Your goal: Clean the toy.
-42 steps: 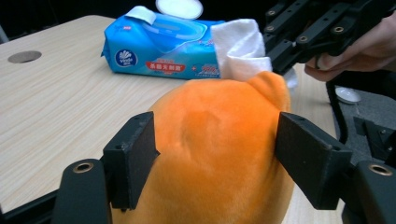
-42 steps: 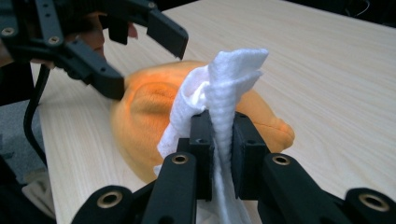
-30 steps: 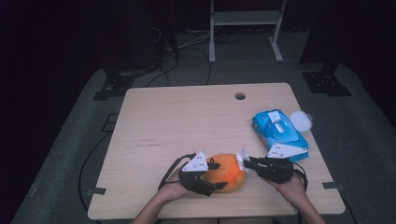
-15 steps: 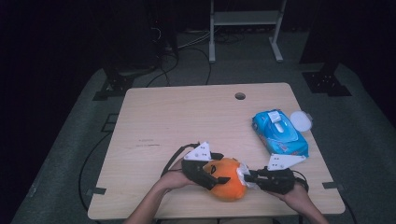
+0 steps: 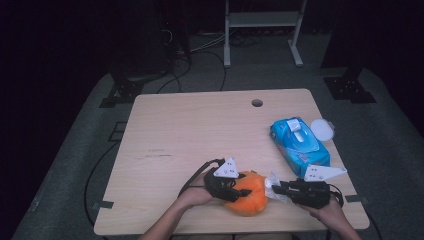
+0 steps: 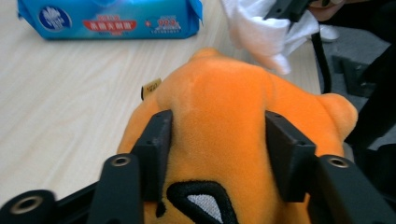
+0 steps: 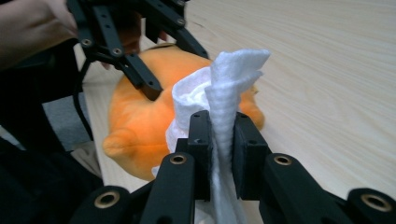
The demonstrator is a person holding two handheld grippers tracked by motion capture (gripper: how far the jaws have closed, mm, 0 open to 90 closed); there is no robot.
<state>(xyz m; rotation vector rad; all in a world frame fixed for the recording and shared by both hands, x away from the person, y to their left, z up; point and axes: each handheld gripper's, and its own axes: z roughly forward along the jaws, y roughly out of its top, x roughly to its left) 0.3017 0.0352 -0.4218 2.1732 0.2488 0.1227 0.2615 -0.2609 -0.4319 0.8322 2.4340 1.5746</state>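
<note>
— Where's the orange plush toy (image 5: 248, 192)?

— On the table (image 5: 190, 130), near its front edge, at about 6 o'clock.

— Who holds it?

— The left gripper (image 6: 217, 154). Its jaws have just been closing and now clench the toy's sides.

— And the right gripper (image 7: 219, 154)?

— Clamped on a white wipe (image 7: 224, 98), at the toy's 3 o'clock, touching it.

— Anything else?

— A blue wipes pack (image 5: 299, 142) at 2 o'clock, with a white lid (image 5: 322, 129) just beside it.

You are clamping an orange plush toy (image 6: 233, 116) bearing a black-edged grey patch, between black jaws. A white wipe (image 7: 224, 93) is showing at 3 o'clock of it, a blue pack (image 5: 298, 141) with red label at 1 o'clock, on the pale wood-grain table (image 5: 200, 130).
</note>
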